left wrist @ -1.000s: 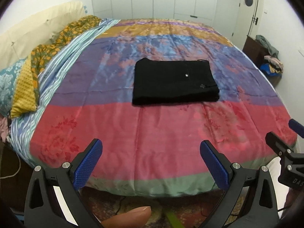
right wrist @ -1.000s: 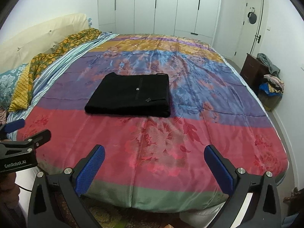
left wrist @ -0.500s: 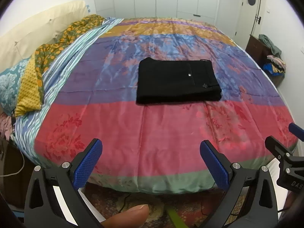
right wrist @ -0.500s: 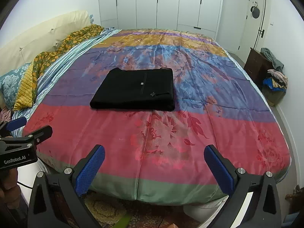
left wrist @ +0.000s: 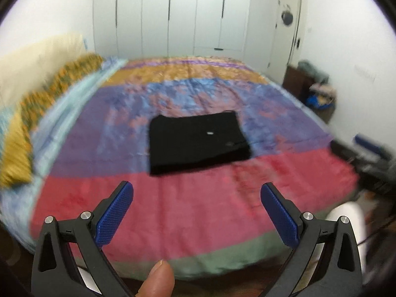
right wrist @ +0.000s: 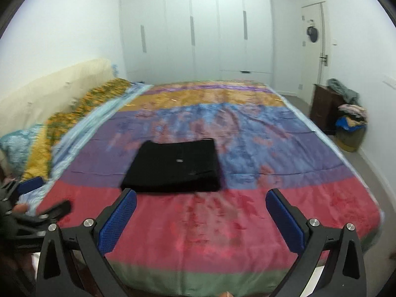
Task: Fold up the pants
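Left wrist view: the left gripper point(left wrist: 196, 209), jaws spread wide and empty, hangs over the bed's point(left wrist: 173, 212) near edge. The pants point(left wrist: 198, 143), folded into a black rectangle, lie mid-bed. Right gripper point(right wrist: 201, 215): jaws likewise released, empty.

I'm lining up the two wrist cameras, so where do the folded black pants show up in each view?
Left wrist: the folded black pants lie at picture centre on the bedspread, above the open left claw.
Right wrist: the folded black pants lie left of centre, just above the open right claw's left finger.
Shared landmark: the white wardrobe beyond the bed's far end.
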The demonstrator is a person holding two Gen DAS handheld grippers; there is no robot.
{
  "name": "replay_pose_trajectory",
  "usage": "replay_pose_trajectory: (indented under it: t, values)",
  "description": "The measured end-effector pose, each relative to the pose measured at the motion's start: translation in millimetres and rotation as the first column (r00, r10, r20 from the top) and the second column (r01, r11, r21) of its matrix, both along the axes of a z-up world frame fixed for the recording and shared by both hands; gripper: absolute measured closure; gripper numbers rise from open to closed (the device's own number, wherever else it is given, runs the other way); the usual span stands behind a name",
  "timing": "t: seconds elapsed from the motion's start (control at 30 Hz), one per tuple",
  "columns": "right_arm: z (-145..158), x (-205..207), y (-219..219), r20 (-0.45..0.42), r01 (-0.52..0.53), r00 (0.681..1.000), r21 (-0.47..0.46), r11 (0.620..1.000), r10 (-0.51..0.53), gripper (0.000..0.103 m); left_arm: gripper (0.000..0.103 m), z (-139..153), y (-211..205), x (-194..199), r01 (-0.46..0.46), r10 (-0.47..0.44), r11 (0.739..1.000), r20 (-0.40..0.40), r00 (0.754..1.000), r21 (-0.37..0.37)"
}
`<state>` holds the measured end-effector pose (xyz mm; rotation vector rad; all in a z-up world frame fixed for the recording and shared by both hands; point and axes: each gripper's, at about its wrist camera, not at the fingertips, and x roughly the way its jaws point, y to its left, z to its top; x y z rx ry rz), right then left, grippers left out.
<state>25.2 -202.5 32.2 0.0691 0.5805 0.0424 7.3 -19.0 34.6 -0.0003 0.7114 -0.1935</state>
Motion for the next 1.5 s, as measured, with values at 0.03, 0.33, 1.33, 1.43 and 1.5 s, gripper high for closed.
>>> replay_pose_trajectory:
  t: [0.03,0.33,1.33,1.43,1.5]
  values:
    - [0.0,1.1,-0.3,-0.001,-0.002,1.0,-0.004,1.0,0.002,0.0,0.0,1.5,0.7,0.6,-0.007,0.006,1.0,-0.005,1.0,-0.012]
    - [-6.5,2.2,10.2,-0.033,-0.054,0.998,0.012,0.998,0.054,0.0,0.001,-8.8,-6.7,3.5,-0.133,0.134,0.987,-0.007,0.991,0.088]
    - [-28.9,9.2,30.5,-0.137,-0.043,0.99,-0.099,0.994,0.029,0.0,0.001,-21.2,-7.7,5.9,-0.199,0.212,0.962,-0.05,0.976,0.189]
    - [-30.4,9.1,29.3,-0.144,-0.041,0.989,-0.097,0.994,0.027,0.0,0.001,-20.9,-8.8,5.5,-0.202,0.214,0.961,-0.046,0.976,0.189]
    - [-30.3,8.8,28.7,-0.145,-0.039,0.989,-0.097,0.995,0.025,0.0,0.001,-20.1,-9.6,5.5,-0.198,0.21,0.962,-0.044,0.977,0.19]
